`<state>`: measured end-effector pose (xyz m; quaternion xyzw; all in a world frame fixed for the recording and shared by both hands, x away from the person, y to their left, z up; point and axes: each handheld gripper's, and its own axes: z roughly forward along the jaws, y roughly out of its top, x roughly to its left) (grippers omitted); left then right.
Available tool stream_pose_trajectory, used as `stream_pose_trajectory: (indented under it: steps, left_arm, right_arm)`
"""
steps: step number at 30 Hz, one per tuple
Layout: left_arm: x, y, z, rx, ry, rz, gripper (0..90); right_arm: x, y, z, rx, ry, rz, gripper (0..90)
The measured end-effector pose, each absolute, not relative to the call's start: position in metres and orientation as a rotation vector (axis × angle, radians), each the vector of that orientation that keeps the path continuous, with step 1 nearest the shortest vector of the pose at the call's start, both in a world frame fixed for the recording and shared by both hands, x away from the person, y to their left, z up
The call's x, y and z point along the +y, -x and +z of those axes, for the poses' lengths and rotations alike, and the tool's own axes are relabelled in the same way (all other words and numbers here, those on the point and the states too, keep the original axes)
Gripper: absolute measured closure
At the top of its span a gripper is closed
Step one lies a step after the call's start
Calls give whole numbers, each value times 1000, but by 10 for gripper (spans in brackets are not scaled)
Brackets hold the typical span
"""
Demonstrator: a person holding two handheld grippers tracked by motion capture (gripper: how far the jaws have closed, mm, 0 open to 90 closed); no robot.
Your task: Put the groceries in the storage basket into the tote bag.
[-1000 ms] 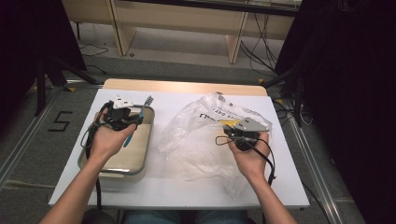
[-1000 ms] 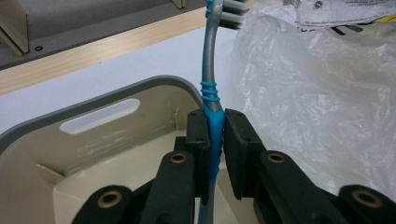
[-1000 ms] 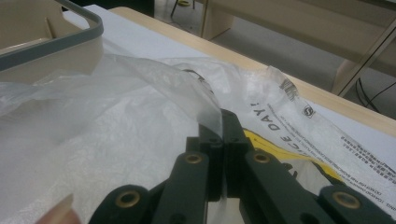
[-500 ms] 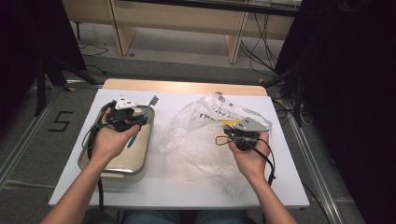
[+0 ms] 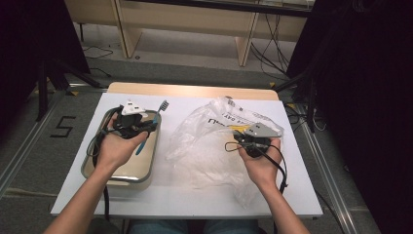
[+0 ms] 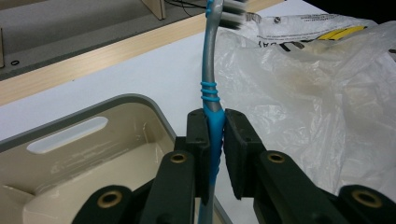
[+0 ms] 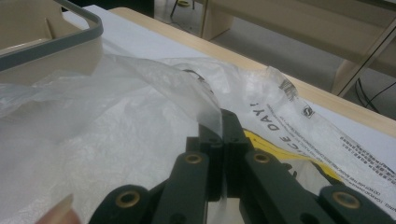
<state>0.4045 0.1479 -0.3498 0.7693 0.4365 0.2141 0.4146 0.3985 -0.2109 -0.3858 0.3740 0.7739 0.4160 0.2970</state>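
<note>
Left tool [image 6: 215, 130] is clenched on the blue grip of a toothbrush [image 6: 211, 93]; pads press it from both sides. The left gripper view shows the grey neck rising past the jaws, bristle head at the top edge, blurred. From the high view the same toothbrush [image 5: 151, 124] lies slanted in the left tool [image 5: 141, 127], head pointing away from the person, over the far right corner of the tray [image 5: 95, 165]. That slant can't be read in the gripper view.

Right tool [image 7: 223, 135] is clenched on a fold of the clear plastic bag [image 7: 116, 154]; a thin sheet rises between the closed jaws. The right gripper view picks up black print and a yellow patch on the bag, plus the tray's grey rim [image 7: 70, 44] at upper left. High view: right tool [image 5: 246, 141] sits at the bag's [image 5: 204, 151] right side, and the bag is spread crumpled on the white worktop [image 5: 185, 200], just right of the tray.

The tray is beige inside with a grey rim [image 6: 116, 100] and a slot handle in the wall. What the left gripper view shows of the inside is bare; the rest is hidden under the left hand [image 5: 114, 148] in the high view. Can't tell whether the bag holds anything.
</note>
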Motion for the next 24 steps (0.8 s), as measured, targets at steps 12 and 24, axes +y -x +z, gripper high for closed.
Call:
stream_pose_trajectory:
  steps: [12, 24]
  left_arm:
    - [134, -398, -348, 1043, -1963, 515, 803]
    - [125, -392, -346, 1012, -1963, 513, 803]
  right_arm:
    - [-211, -398, -385, 2053, -995, 1109, 900]
    - [-211, -398, -385, 2054, -994, 1110, 900]
